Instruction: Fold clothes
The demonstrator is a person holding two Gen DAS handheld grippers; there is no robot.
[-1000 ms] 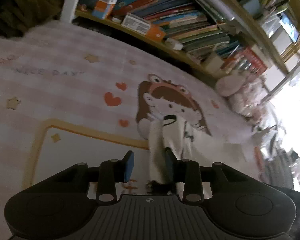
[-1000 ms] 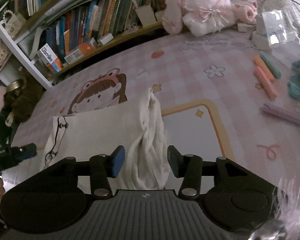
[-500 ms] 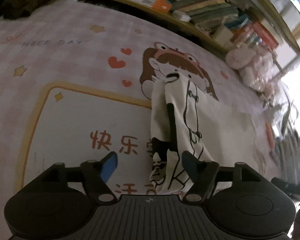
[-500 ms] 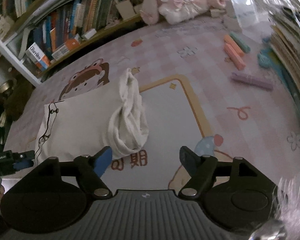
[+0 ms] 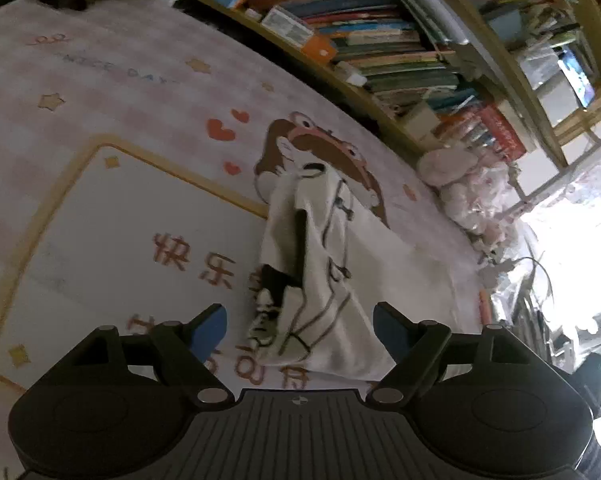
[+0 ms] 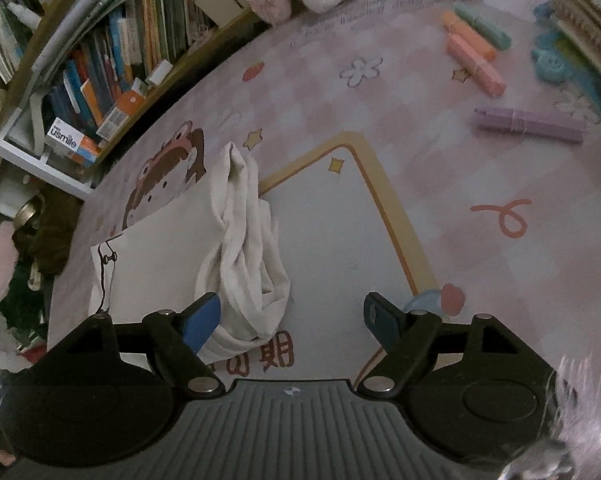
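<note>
A white garment [image 5: 320, 264] with black line print lies loosely folded on the pink cartoon mat [image 5: 120, 128]. In the left wrist view my left gripper [image 5: 300, 330] hovers over the garment's near end, jaws still opening, its blue pads clear of the cloth. In the right wrist view the same garment [image 6: 172, 248] shows a bunched, twisted end [image 6: 252, 264] toward me. My right gripper [image 6: 292, 318] stands just behind that bunch, jaws still opening. Its left pad sits beside the cloth without pinching it.
A low bookshelf [image 5: 380, 48] full of books runs along the mat's far edge, with plush toys [image 5: 472, 192] beside it. Coloured marker-like sticks [image 6: 476, 64] and a purple one [image 6: 528, 124] lie on the mat at the right. Stacked items crowd the far right edge.
Both grippers let go of the garment ends and spread their jaws wide. The cloth dropped onto the mat, and both grippers drew back from it.
</note>
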